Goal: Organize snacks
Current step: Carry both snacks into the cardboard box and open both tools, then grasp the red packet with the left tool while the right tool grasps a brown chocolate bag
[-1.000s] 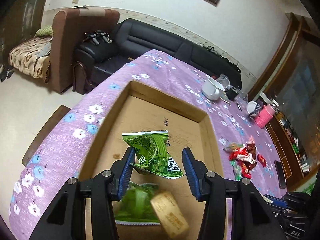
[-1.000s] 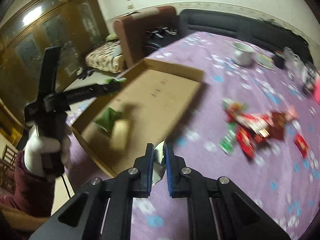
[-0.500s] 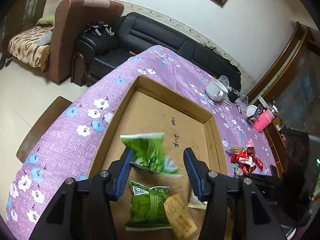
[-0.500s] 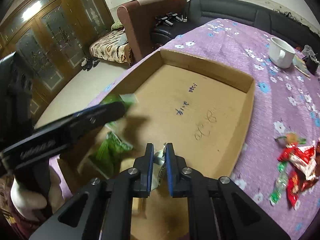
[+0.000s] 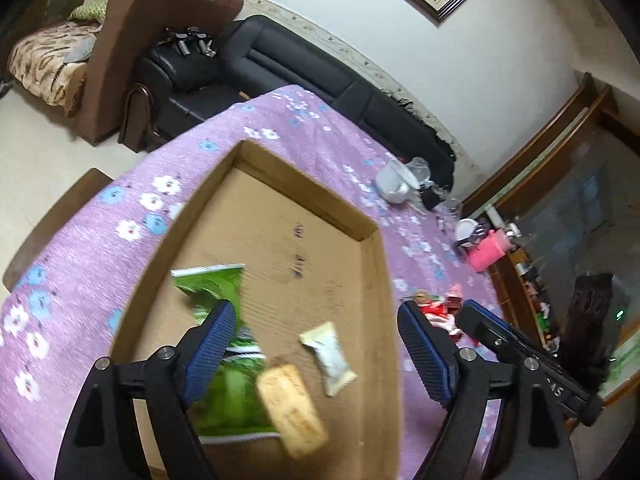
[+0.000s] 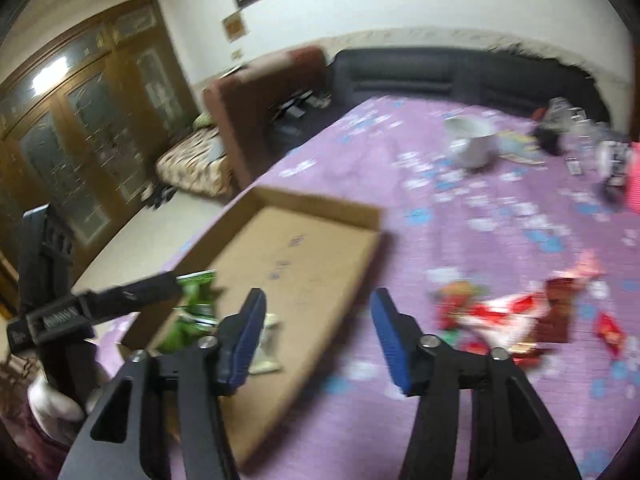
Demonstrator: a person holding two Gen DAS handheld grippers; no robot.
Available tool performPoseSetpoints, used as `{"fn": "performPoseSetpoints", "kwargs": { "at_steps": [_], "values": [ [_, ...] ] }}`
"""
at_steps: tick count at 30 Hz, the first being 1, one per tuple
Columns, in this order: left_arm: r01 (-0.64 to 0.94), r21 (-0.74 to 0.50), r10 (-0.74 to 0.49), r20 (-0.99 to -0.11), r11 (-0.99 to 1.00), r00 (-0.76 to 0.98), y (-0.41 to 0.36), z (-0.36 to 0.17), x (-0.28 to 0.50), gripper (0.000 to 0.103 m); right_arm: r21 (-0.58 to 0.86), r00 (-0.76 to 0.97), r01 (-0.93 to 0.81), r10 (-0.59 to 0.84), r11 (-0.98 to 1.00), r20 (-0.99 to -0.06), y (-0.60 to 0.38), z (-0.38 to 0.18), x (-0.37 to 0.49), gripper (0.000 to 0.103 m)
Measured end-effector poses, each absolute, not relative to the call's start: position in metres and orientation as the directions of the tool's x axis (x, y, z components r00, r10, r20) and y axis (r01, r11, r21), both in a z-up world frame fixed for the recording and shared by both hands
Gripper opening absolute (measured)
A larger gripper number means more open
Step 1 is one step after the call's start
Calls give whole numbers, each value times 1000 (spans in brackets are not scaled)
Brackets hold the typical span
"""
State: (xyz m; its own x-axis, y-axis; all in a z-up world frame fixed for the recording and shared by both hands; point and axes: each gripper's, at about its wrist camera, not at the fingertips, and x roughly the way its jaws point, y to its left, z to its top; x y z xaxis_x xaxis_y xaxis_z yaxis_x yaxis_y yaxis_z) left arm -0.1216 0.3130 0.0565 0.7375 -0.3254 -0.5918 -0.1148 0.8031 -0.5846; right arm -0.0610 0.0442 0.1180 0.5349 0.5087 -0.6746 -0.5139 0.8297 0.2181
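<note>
A shallow cardboard box lies on the purple flowered tablecloth. In it lie two green snack packets, a tan biscuit pack and a small white packet. My left gripper is open and empty above the near end of the box. My right gripper is open and empty over the box's right edge; the white packet lies just behind its left finger. A pile of red snacks lies on the cloth to the right.
A white mug and a pink container stand on the far side of the table with small clutter. A black sofa and a brown armchair stand beyond the table. A wooden stool stands at the left.
My left gripper opened wide and let go of the green packet, which now lies in the box. My right gripper opened and dropped the white packet into the box, then swung right.
</note>
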Motion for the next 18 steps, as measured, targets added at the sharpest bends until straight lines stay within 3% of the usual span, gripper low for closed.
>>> {"fn": "performPoseSetpoints", "kwargs": {
  "at_steps": [10,18],
  "values": [
    [-11,-536,-379,-611,844,695,247,73,-114,87,282,615,-169,324,944,-719,-147,87,-59,64],
    [94,-451,-408,-673,888,617,168,71,-103,87,333,591,-153,356,930,-724,-182,65,-63,64]
  ]
}}
